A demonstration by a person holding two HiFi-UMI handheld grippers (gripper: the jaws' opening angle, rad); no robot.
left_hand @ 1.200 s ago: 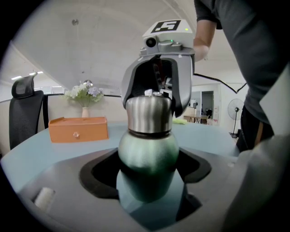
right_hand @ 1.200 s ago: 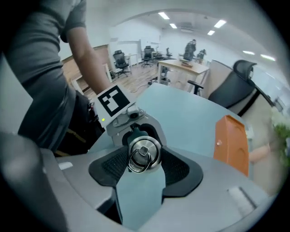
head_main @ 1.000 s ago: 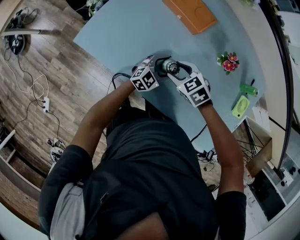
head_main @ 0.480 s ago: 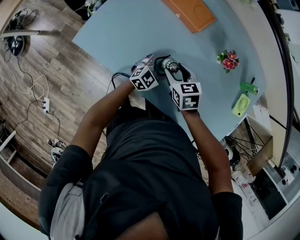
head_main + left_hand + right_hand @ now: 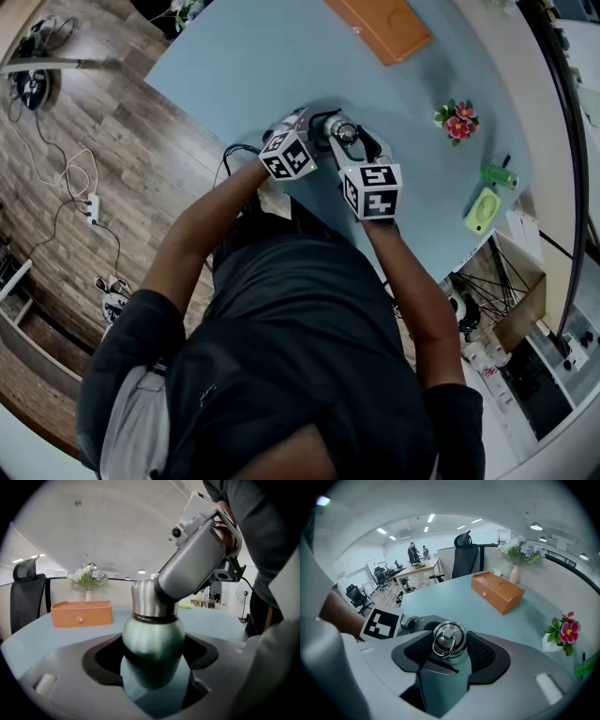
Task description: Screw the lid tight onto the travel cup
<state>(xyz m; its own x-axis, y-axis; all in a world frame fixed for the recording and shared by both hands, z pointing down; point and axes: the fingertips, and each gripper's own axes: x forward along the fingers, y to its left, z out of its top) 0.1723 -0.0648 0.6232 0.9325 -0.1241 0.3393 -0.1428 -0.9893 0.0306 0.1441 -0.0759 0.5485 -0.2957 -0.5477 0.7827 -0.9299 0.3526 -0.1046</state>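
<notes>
Pale blue tabletop (image 5: 244, 66) over a wood-plank floor (image 5: 84, 122), with an open office of desks and a high-backed black chair (image 5: 466, 557) behind.

Close to the near edge of the table, standing upright: a dark green, round-bodied metal travel cup (image 5: 152, 637), topped by a brushed-steel lid (image 5: 449, 641) with a small ring on its crown.

Reaching in from the left, almost level: the left gripper (image 5: 151, 658). Clamps the green body low down, black pads pressed against both sides, jaws held at middling width by the cup's girth.

Slanting steeply down from the right and over the top: the right gripper (image 5: 450, 657). Grips the steel lid, a ribbed black pad tight on either flank, jaws narrower than fully spread. Marker cubes of both grippers side by side just nearer than the cup, almost touching.

Farther back on the table, well apart from the cup: a flat orange box (image 5: 497, 592) with a small knob on its front. Beyond it, a slim white vase (image 5: 514, 575) of pale flowers. Off to the right, a small pot (image 5: 562, 632) of pink flowers.
</notes>
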